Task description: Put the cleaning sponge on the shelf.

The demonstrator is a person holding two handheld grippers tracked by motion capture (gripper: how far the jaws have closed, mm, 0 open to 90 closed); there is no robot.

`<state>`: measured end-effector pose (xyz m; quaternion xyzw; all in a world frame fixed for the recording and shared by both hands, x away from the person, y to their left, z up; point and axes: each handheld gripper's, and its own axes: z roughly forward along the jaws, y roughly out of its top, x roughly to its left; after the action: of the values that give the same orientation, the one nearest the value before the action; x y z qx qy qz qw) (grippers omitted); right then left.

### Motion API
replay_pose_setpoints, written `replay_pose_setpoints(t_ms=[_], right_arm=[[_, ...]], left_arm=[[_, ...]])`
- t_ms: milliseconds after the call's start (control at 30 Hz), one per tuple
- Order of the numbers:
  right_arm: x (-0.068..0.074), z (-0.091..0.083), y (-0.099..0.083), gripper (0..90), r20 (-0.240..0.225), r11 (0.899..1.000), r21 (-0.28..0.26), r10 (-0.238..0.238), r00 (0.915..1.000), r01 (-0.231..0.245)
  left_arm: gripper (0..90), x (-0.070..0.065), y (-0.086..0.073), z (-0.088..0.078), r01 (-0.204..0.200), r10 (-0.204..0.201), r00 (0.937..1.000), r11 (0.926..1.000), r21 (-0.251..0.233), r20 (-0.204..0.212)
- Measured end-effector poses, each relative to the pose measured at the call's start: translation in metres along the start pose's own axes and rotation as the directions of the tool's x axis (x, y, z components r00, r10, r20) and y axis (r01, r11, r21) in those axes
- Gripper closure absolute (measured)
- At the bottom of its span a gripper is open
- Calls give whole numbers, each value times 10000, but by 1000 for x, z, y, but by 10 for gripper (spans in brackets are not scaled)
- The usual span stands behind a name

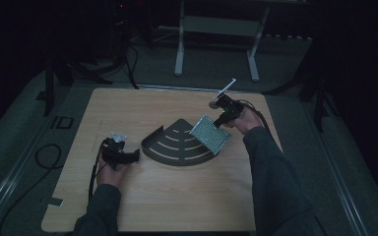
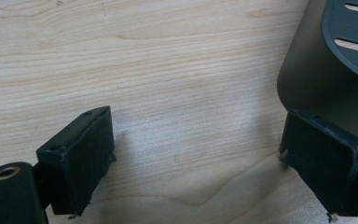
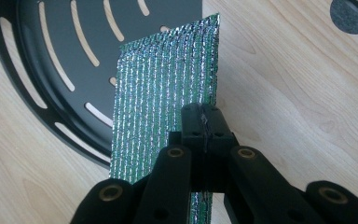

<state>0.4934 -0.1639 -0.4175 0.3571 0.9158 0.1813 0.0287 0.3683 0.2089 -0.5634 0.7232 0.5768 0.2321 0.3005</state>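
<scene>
Over the rack's right edge, toward the tabletop's right side, your right gripper (image 1: 218,121) pinches the foil pad (image 1: 210,134) — jaws pressed together on its near edge, clear in the right gripper view (image 3: 204,122). You hold the pad (image 3: 168,88) tilted, its far end hanging over the rack (image 1: 177,145); I judge that's so you can lower it flat onto the slotted surface, or lift it off, can't say which. Gripping by one edge leaves the rest of the sheet free to land first. Whether the pad's low corner touches the rack, cannot tell.

Rack (image 3: 51,60) is a dark fan-shaped tray with curved slots, lying flat near the middle of the table (image 1: 177,196).

Your left gripper (image 1: 119,153) rests just beside the rack's left end, jaws spread wide, nothing between them; in the left gripper view (image 2: 196,158) bare wood shows between the pads, and the rack wall (image 2: 317,88) sits right by one jaw. Likely parked there to brace or grab that wall if the rack slides.

Count: one pad, one rack, two grippers, one table. Also one small grey round thing (image 3: 352,14) on the wood beyond the pad; can't tell what it is.
</scene>
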Motion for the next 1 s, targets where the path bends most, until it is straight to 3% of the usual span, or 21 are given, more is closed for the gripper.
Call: replay_pose_setpoints(t_ms=[1000], right_arm=[[3,26,13,897,-30,9999,-94,92,10000,-93]], left_arm=[[101,0,0,0,-3,3,10000,10000,-5,10]])
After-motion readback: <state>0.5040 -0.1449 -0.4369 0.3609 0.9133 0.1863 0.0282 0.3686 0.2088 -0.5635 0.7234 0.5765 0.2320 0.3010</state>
